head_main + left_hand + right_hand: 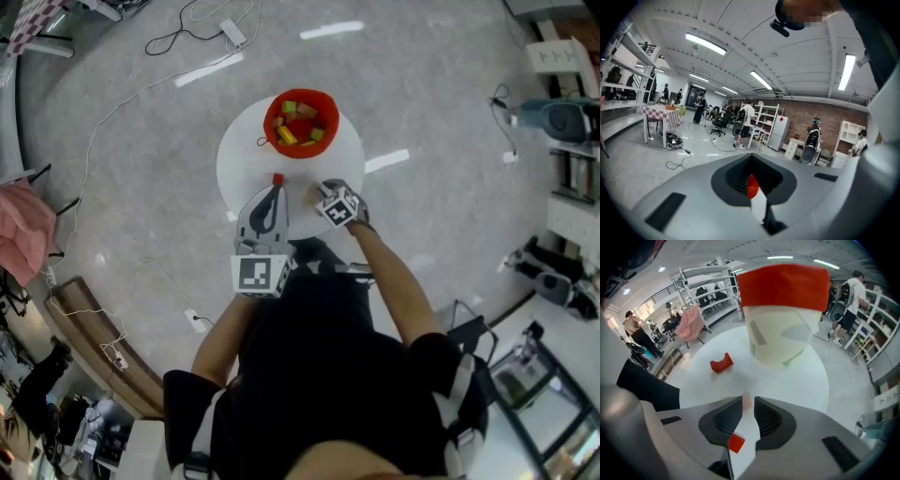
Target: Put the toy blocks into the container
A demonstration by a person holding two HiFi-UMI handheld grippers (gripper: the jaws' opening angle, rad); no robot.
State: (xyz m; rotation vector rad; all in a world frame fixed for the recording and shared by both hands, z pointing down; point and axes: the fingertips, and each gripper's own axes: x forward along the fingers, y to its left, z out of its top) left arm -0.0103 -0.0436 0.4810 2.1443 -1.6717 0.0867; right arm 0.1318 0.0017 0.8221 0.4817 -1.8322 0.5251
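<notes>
I'm seeing a white power strip (232, 33) lying on the grey floor (431, 103), a pink cloth (21, 230) hanging at left, and a checkered table (658, 115) standing far off.

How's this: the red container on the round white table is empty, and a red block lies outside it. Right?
Not empty: the head view shows the red container holding several coloured blocks. The red block outside it is right.

At the far edge of the round white table (239, 164): a red-rimmed pale soft container (271, 116), holding small multicoloured toy blocks (287, 134). Before it and to its left, nearer the middle: a red arch-shaped block (722, 363). Right of that, toward the near edge: a small pale block (746, 401).
</notes>
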